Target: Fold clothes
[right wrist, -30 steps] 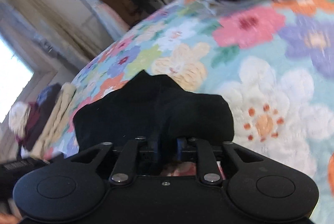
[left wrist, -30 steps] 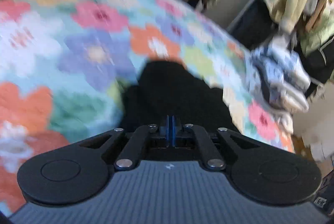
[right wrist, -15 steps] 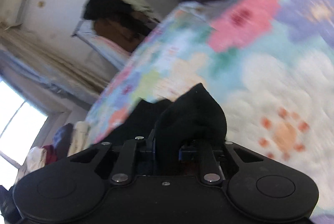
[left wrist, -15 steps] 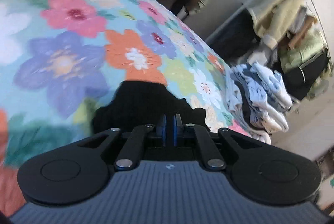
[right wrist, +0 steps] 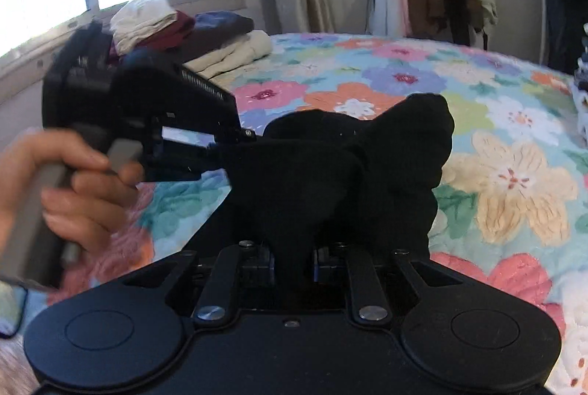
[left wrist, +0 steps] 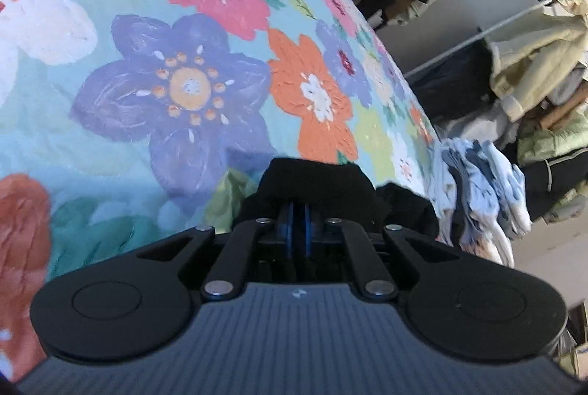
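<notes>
Both tools (right wrist: 294, 260) (left wrist: 297, 227) pinch the black garment (right wrist: 330, 167) between them.

Left claw (left wrist: 297, 211): black linkage arms, silver rivets, blue pads, ribbed grey housing. Right claw (right wrist: 294, 255): all-black housing.

A small black knit garment (right wrist: 330, 174) hangs bunched and crumpled above the floral bedspread (right wrist: 496, 137), one rounded corner sticking up at its right.
</notes>
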The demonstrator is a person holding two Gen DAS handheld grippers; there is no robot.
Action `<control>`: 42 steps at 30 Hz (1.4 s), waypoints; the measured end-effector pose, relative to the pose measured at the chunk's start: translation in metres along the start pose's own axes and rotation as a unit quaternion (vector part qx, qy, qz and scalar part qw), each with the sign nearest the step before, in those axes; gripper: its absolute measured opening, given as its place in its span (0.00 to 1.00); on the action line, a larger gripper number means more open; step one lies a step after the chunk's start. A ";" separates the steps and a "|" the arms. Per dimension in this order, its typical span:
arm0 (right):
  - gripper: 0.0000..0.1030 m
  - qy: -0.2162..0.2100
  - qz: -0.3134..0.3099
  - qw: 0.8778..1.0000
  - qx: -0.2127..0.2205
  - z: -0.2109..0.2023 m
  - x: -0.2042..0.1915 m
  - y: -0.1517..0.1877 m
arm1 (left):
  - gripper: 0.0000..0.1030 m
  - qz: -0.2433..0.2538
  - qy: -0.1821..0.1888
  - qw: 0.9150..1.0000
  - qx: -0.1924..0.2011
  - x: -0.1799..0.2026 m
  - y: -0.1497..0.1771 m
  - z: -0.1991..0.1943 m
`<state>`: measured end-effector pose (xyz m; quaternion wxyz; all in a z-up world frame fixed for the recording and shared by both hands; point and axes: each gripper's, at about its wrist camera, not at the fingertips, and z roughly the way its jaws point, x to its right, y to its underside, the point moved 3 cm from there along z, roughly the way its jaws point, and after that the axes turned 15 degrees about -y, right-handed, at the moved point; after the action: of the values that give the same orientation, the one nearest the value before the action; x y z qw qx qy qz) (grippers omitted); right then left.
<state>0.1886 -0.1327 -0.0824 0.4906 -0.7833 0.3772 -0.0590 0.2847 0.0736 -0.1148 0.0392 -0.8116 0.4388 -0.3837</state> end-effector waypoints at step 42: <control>0.48 0.030 0.095 0.994 0.047 -0.005 0.022 0.005 | 0.07 0.183 -0.140 0.973 0.005 0.013 0.032 -0.044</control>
<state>0.1989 -0.1520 -0.0900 0.5190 -0.7175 0.4615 -0.0532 0.2381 0.0564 -0.0884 0.1743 -0.7629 0.5681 -0.2546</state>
